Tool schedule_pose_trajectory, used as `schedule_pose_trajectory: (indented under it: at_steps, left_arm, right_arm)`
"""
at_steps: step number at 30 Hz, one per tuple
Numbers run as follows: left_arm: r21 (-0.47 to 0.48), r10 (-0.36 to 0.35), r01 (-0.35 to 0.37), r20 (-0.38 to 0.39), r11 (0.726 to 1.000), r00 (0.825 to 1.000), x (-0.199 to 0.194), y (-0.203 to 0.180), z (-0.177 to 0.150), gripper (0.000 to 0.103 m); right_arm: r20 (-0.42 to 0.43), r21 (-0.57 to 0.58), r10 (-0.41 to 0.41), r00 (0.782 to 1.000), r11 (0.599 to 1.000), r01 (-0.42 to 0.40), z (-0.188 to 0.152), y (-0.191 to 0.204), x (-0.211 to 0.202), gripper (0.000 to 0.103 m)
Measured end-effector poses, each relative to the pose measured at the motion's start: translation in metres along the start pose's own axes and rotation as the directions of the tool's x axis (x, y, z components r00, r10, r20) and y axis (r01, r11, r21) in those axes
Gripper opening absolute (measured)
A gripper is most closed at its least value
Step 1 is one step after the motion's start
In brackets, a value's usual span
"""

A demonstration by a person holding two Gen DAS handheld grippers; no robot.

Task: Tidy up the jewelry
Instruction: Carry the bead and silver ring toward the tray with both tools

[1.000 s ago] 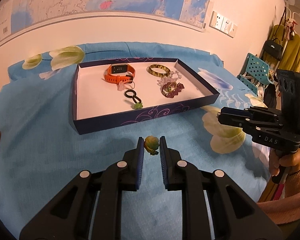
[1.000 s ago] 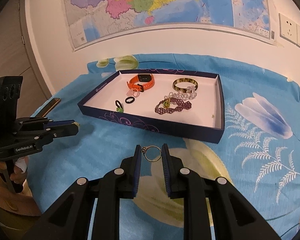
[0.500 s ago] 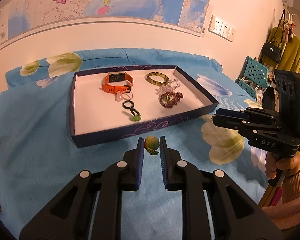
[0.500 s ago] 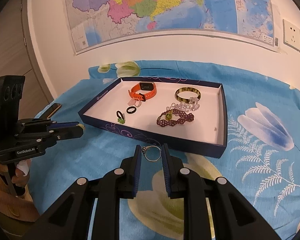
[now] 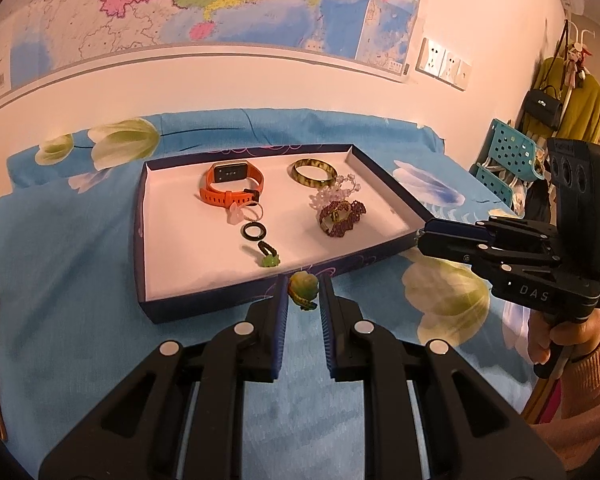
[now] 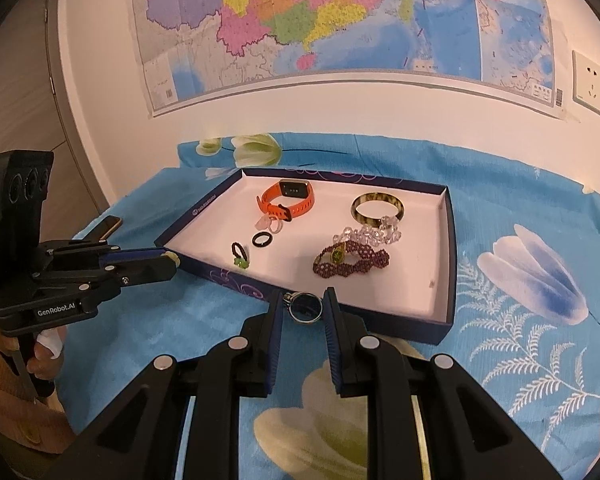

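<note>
A shallow tray lies on the cloth-covered surface, with a wall map behind it. In the tray, a wristwatch sits at the rear left, a bangle at the rear right. Before the bangle lies a bead bracelet, then a woven bracelet. Two rings lie before the watch. A phone lies left of the tray.

A navy tray with a white floor is sitting on a blue flowered cloth, showing an orange watch, a mottled olive bangle, a maroon beaded bracelet and a black ring.
</note>
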State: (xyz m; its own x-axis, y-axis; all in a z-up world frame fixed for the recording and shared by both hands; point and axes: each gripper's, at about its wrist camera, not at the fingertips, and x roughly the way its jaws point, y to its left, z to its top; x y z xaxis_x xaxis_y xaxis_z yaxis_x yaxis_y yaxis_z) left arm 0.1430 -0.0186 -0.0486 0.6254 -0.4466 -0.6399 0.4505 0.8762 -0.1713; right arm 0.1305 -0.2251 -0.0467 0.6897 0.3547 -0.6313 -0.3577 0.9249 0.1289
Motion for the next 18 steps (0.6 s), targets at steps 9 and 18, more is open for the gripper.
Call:
schedule_pose_trajectory:
  at_steps: [9, 18]
  left_arm:
    - [0.002, 0.003, -0.004, 0.012, 1.000, 1.000, 0.002, -0.002, 0.007, 0.016]
    - [0.005, 0.006, -0.006, 0.021, 1.000, 1.000, 0.003, -0.001, 0.013, 0.016]
  right_arm:
    - [0.004, -0.002, 0.004, 1.000, 1.000, -0.004, 0.006, 0.001, 0.002, 0.019]
    - [0.008, 0.000, 0.003, 1.000, 1.000, -0.003, 0.011, -0.001, 0.003, 0.019]
